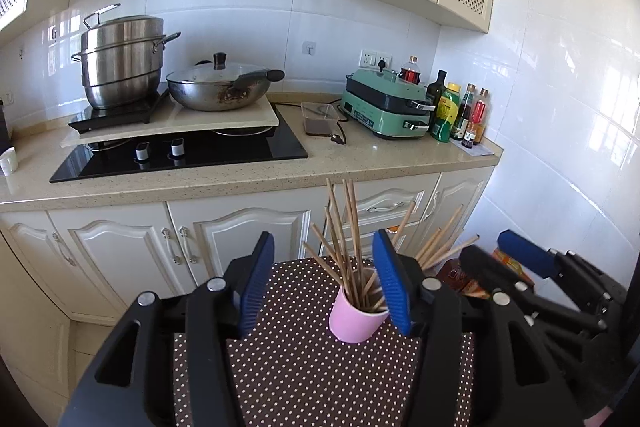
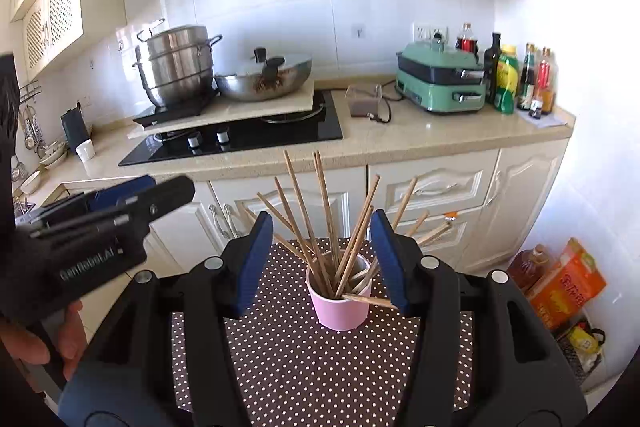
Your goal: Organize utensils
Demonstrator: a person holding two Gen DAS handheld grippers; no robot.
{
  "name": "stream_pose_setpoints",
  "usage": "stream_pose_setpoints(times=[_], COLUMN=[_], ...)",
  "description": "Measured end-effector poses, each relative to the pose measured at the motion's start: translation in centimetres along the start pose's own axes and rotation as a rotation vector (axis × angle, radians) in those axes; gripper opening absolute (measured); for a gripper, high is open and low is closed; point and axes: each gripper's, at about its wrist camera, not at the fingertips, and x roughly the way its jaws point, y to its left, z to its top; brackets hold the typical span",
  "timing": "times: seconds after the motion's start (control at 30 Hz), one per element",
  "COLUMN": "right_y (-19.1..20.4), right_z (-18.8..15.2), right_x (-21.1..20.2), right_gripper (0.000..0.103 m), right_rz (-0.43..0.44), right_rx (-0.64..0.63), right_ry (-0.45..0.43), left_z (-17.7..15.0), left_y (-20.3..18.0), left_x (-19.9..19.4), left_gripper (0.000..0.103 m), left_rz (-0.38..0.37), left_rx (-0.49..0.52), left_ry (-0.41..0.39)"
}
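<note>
Holding both tools over a pink cup (image 2: 340, 307) of chopsticks (image 2: 320, 223) on the dotted table (image 2: 304, 371).

We see thin, straight wooden sticks fanned out of the smooth round cup, which stands on a brown cloth with white dots. Our right tool (image 2: 320, 263) is spread wide, its ribbed blue pads (image 2: 252, 267) either side of the cup and gripping nothing. Our left tool (image 1: 324, 283) is likewise wide and empty, the cup nearer its right pad. In the right view the left tool juts in from the left, level, with a hand (image 2: 44, 339) on its grip.
</note>
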Motion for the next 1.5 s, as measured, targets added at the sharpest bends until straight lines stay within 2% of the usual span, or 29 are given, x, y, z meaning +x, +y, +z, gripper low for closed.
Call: stream_pose_setpoints(times=[0.23,0.4,0.57,0.83,0.97,1.17,1.5], right_y=[2.0,3.6,4.3,3.1,2.3,1.2,-0.1], right_z=[0.4,0.5,0.1,-0.9,-1.7,-3.3,-4.4], right_x=[-6.6,-11.5,-15.3,-21.2,-24.5,-29.8,-35.3], right_gripper=[0.051,0.056,0.061,0.069,0.075,0.081,0.087], right_rz=[-0.017,-0.018,-0.004,0.013,0.037,0.056,0.08], right_rx=[-0.006,-0.021,-0.04,-0.061,-0.087,-0.105,-0.102], right_ry=[-0.039,-0.065,-0.076,-0.106,-0.12,-0.147,-0.175], left_z=[-0.4,-1.0,-1.7,-2.7,-4.0,-6.3,-8.1], left_y=[-0.5,-1.5,-2.6,-5.5,-7.7,-11.4,-15.3], left_x=[-5.9,-10.4,-14.5,-20.7,-24.6,-29.9,-35.3], left_gripper=[0.057,0.06,0.063,0.07,0.071,0.075,0.076], left_rz=[0.02,0.044,0.04,0.104,0.134,0.172,0.214], left_rx=[0.04,0.081,0.062,0.038,0.004,0.009,0.035], left_ry=[-0.037,-0.087,-0.113,-0.171,-0.207,-0.234,-0.257])
